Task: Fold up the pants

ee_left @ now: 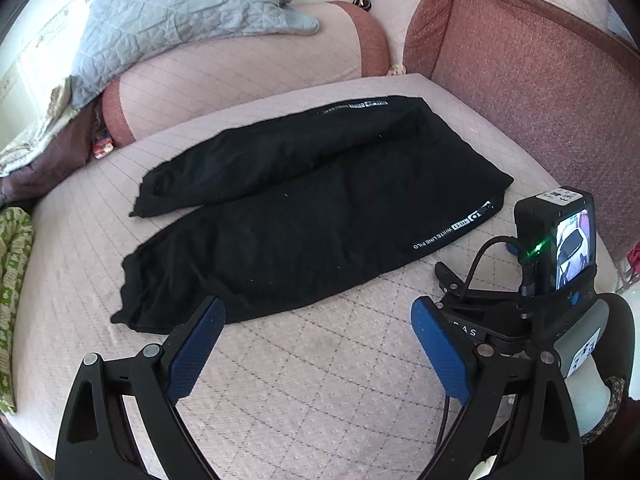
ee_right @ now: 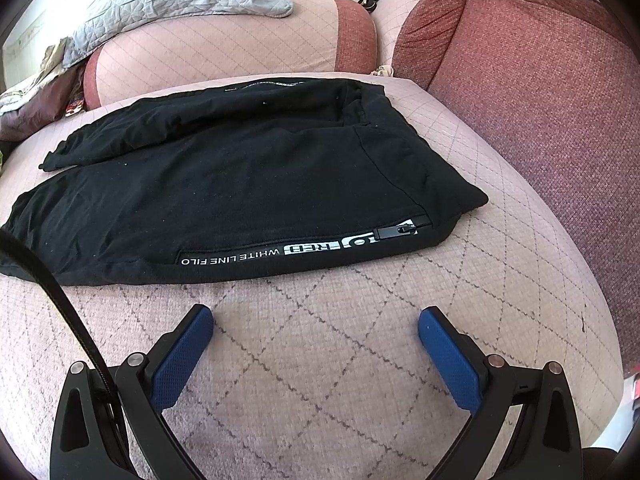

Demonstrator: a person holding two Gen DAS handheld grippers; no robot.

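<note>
Black pants (ee_left: 304,204) lie flat on a pink quilted sofa seat (ee_left: 320,380), waist to the right, both legs spread out to the left. A white lettered strip and a zipper run along the near side (ee_right: 304,250). My left gripper (ee_left: 318,316) is open and empty, hovering just in front of the near leg's lower part. My right gripper (ee_right: 316,322) is open and empty, in front of the pants (ee_right: 240,176) near the waist and zipper. The right gripper's body and its camera (ee_left: 560,248) show at the right of the left wrist view.
A pink bolster (ee_left: 248,84) with a grey quilted blanket (ee_left: 180,12) on it lies behind the pants. A dark red back cushion (ee_left: 532,92) stands at the right. A green patterned cloth (ee_left: 14,300) hangs at the seat's left edge. A black cable (ee_right: 68,312) crosses the right wrist view.
</note>
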